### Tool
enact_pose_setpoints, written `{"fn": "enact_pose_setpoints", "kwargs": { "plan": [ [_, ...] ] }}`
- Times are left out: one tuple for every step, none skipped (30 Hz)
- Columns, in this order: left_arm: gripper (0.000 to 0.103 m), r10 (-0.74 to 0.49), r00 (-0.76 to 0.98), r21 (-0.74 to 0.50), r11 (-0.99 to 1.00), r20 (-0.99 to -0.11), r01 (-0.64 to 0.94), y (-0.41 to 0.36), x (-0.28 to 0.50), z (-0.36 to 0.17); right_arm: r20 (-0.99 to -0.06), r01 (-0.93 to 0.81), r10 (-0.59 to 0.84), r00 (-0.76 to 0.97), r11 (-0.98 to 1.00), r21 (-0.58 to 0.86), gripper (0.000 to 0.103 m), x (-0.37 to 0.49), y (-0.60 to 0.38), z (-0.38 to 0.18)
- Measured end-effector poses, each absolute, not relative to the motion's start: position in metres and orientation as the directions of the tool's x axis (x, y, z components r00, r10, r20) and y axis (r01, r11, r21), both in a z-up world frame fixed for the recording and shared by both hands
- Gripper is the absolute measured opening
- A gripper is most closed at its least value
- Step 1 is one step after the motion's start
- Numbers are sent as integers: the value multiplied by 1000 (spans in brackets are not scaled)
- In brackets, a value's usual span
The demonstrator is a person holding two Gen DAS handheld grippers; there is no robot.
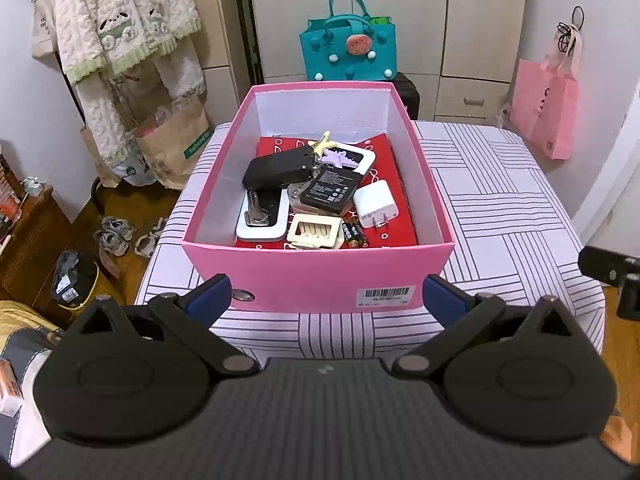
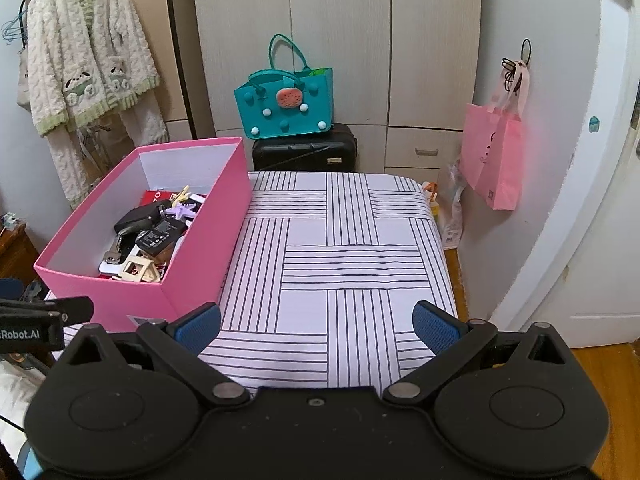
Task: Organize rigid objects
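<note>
A pink box [image 1: 320, 272] stands on the striped table cover [image 1: 500, 208]. Inside on a red cloth lie a black case [image 1: 278, 168], a black battery pack [image 1: 330, 191], a white charger plug [image 1: 376, 203], keys [image 1: 256, 210], a cream holder [image 1: 316, 233], AA batteries [image 1: 356, 235] and a lilac clip [image 1: 335, 158]. My left gripper [image 1: 326, 298] is open and empty just in front of the box's near wall. My right gripper [image 2: 316, 328] is open and empty over the bare cover, right of the box [image 2: 200, 232].
A teal bag [image 2: 286, 106] sits on a black suitcase [image 2: 304, 148] behind the table. A pink bag [image 2: 494, 156] hangs on the right wall. Clothes [image 2: 88, 68] hang at the left. Paper bags [image 1: 176, 140] and shoes [image 1: 116, 234] sit on the floor left of the table.
</note>
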State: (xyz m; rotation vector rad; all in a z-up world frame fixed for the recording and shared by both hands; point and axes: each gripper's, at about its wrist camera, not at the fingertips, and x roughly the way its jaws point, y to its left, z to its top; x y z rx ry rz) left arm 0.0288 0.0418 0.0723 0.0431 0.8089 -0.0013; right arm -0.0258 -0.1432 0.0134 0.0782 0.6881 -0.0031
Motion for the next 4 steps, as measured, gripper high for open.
{"fn": "enact_pose_setpoints", "kwargs": {
  "plan": [
    [103, 16, 692, 38, 999, -722, 16, 41, 28, 72, -635, 31, 23, 772, 997, 75, 103, -26, -144, 13],
    [103, 19, 692, 40, 999, -721, 14, 41, 28, 72, -635, 32, 25, 772, 996, 79, 103, -25, -145, 13],
    [103, 22, 693, 42, 999, -721, 12, 40, 28, 72, -635, 32, 27, 772, 996, 81, 103, -25, -145, 13],
    [103, 26, 694, 45, 999, -719, 9, 40, 28, 72, -636, 32, 28, 771, 996, 83, 103, -25, -145, 12]
  ]
}}
